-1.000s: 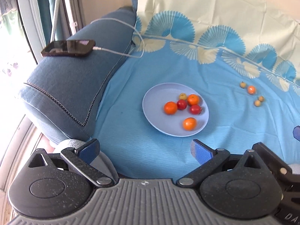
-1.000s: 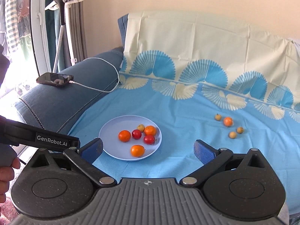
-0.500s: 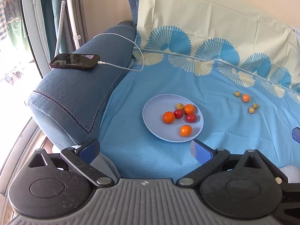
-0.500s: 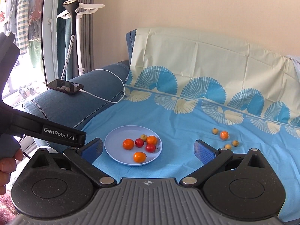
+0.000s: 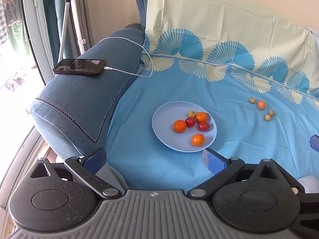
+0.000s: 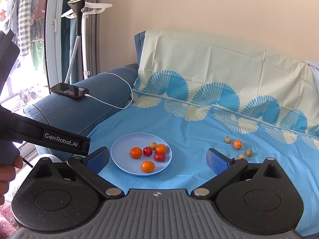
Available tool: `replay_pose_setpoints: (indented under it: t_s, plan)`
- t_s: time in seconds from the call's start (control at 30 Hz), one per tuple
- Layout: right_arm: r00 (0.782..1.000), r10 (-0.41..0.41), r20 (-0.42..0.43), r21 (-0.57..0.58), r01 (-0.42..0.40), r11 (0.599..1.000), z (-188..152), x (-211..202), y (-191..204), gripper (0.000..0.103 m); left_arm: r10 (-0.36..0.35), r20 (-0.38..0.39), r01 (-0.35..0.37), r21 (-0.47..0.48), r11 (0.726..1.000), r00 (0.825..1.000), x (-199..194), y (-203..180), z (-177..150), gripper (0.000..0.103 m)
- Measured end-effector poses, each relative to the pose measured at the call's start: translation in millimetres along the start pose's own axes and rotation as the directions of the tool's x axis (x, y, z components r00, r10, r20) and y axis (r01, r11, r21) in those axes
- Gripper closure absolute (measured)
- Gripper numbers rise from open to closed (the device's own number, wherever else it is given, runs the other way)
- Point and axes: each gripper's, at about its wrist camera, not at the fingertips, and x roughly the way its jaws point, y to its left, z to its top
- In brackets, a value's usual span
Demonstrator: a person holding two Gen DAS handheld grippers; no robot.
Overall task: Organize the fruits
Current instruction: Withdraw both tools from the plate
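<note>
A pale blue plate [image 5: 163, 119] [image 6: 121, 149] lies on the blue sofa cover. It holds three oranges, two red fruits and a small yellow fruit [image 5: 191, 113]. To its right, loose on the cover, lie a small orange [image 5: 261, 104] [image 6: 237, 144] and three small yellow fruits [image 5: 267, 117]. My left gripper [image 5: 154, 158] is open and empty, well short of the plate. My right gripper [image 6: 157, 157] is open and empty, also back from the plate. One blue right fingertip [image 5: 315, 142] shows in the left wrist view.
A black phone [image 5: 79, 67] [image 6: 69, 90] on a white cable [image 5: 139, 45] lies on the blue armrest [image 5: 79, 99] at left. A garment steamer stand [image 6: 79, 39] and curtains are behind it. The sofa back carries a cream and blue cloth [image 6: 209, 69].
Both grippers have pulled back and tilted up from the sofa, so the plate and fruits look smaller and lower. The fruits have not moved. Both stay open.
</note>
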Motion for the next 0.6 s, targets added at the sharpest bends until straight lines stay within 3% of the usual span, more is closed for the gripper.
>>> replay_pose_setpoints:
  t_s: [0.6]
  plan:
    - [0.997,-0.002,-0.071,0.08,0.008,0.997,-9.4,30.4,-24.5,0.001,0.034,-0.062,-0.029,0.067,0.997,0.998,36.6,-19.9,9.9,0.0]
